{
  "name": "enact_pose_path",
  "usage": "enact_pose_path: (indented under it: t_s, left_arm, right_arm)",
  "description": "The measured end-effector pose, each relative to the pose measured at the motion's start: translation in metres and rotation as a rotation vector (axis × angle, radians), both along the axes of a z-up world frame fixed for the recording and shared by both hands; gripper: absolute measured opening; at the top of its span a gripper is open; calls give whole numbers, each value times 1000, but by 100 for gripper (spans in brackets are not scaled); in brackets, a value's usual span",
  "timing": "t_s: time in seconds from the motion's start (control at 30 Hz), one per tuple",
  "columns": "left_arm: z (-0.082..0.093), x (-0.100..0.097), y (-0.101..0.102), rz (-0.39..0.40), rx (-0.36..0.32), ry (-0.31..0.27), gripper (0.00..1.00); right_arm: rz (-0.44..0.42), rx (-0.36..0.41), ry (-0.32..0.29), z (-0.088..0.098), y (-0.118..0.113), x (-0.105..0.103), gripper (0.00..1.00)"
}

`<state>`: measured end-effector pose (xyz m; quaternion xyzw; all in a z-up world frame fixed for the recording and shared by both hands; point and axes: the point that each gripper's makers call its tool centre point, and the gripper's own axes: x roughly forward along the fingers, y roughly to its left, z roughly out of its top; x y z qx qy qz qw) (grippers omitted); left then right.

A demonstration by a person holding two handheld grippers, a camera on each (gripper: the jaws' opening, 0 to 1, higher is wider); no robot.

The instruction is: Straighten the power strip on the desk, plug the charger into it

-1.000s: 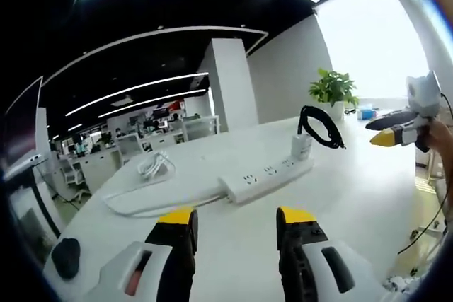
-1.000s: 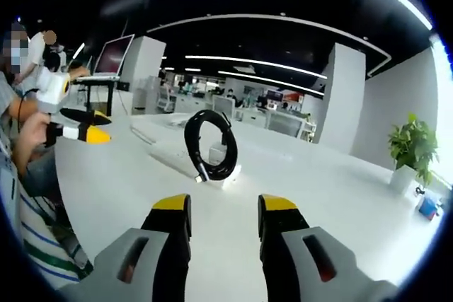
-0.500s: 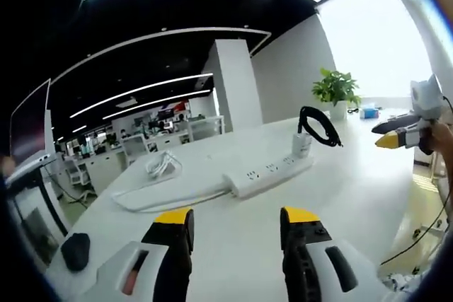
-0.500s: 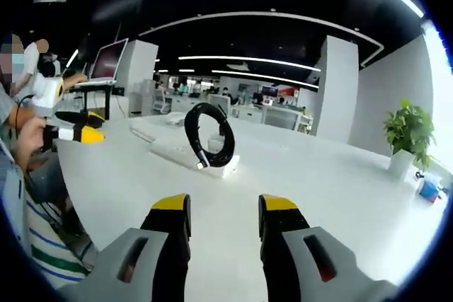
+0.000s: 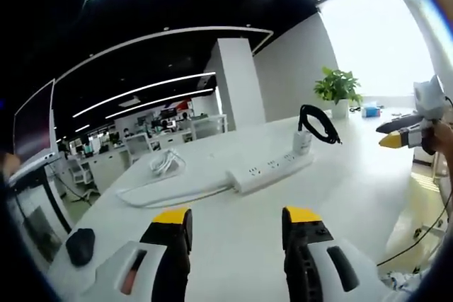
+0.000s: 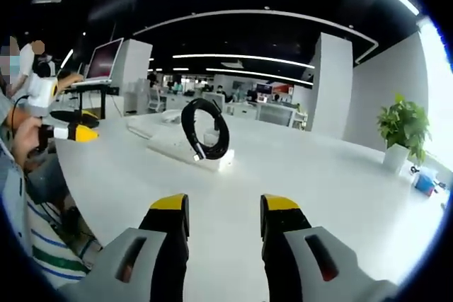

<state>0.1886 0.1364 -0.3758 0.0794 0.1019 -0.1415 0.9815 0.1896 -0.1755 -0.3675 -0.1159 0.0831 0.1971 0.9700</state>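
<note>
A long white power strip (image 5: pixel 271 170) lies askew on the white desk (image 5: pixel 233 228), its white cord (image 5: pixel 159 167) bundled at the far left. A white charger (image 5: pixel 303 143) stands at the strip's right end, its black cable (image 5: pixel 316 124) coiled above it. The right gripper view has the same strip (image 6: pixel 187 154), with the black cable coil (image 6: pixel 204 130) standing on its near end. My left gripper (image 5: pixel 232 225) is open, well short of the strip. My right gripper (image 6: pixel 224 214) is open too, over bare desk. The right gripper (image 5: pixel 393 137) shows at the left view's right edge; the left gripper (image 6: pixel 79 129) shows at the other view's left.
A black mouse (image 5: pixel 80 243) lies near the desk's left corner. A potted plant (image 5: pixel 337 90) stands at the far end, seen also as the plant (image 6: pixel 403 131) on the right. A monitor (image 6: pixel 103 61) stands on a stand behind. A person's hand (image 6: pixel 21 135) holds the left gripper.
Both views have shifted slightly as the hands moved; the strip, charger and cable lie as before. Both grippers remain open.
</note>
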Motion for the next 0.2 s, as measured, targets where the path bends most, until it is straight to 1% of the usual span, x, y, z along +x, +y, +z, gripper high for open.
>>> enact_pose_path:
  t_s: [0.2]
  left_arm:
    - [-2,-4,2,13,5,-1,53]
  right_arm:
    - [1,6,0,-1,2,-3,40]
